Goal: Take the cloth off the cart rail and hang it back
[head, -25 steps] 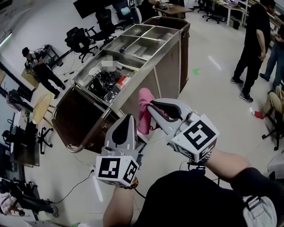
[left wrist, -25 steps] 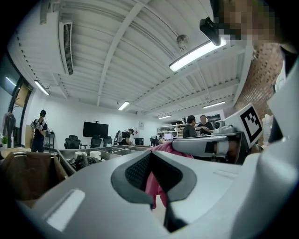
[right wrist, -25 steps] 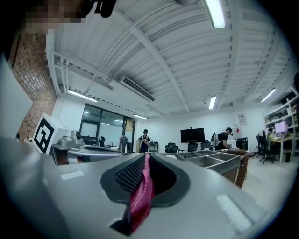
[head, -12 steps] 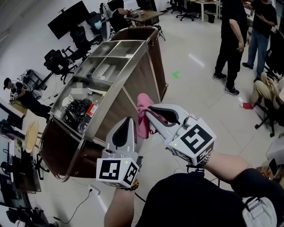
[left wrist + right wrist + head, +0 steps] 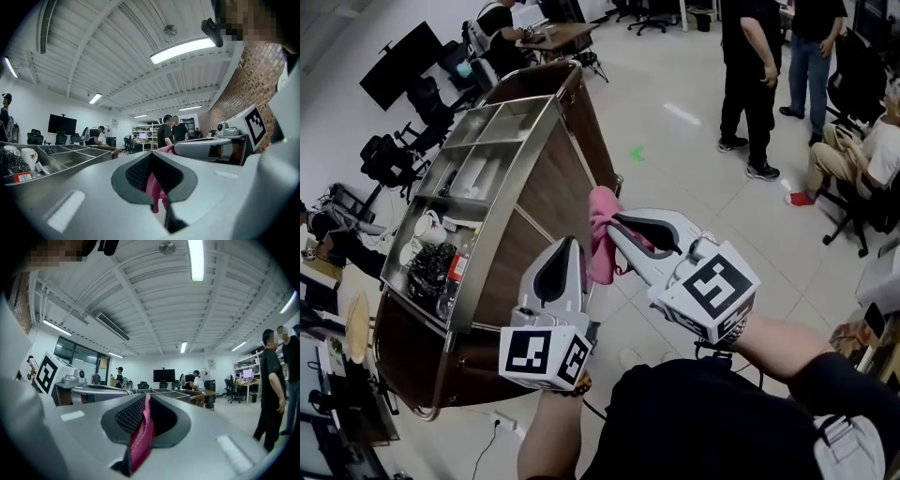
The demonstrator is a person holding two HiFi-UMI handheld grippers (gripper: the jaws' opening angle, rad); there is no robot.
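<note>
The pink cloth hangs in the air from my right gripper, which is shut on its upper part. In the right gripper view a pink strip is pinched between the dark pads. My left gripper is just left of it, jaws together. In the left gripper view a pink fold sits between its pads. The steel-topped cart stands to the left of both grippers, its brown side panel facing them. The cloth touches no part of the cart.
The cart's trays hold mugs, a dark bag and small items. Two people stand on the floor beyond, and another sits at the right. Office chairs and desks line the far left. Tiled floor lies to the right of the cart.
The head view has swung: the cart has slid to the left and the people at the right have come closer to the middle. Both grippers keep the same pose together, with the cloth still held.
</note>
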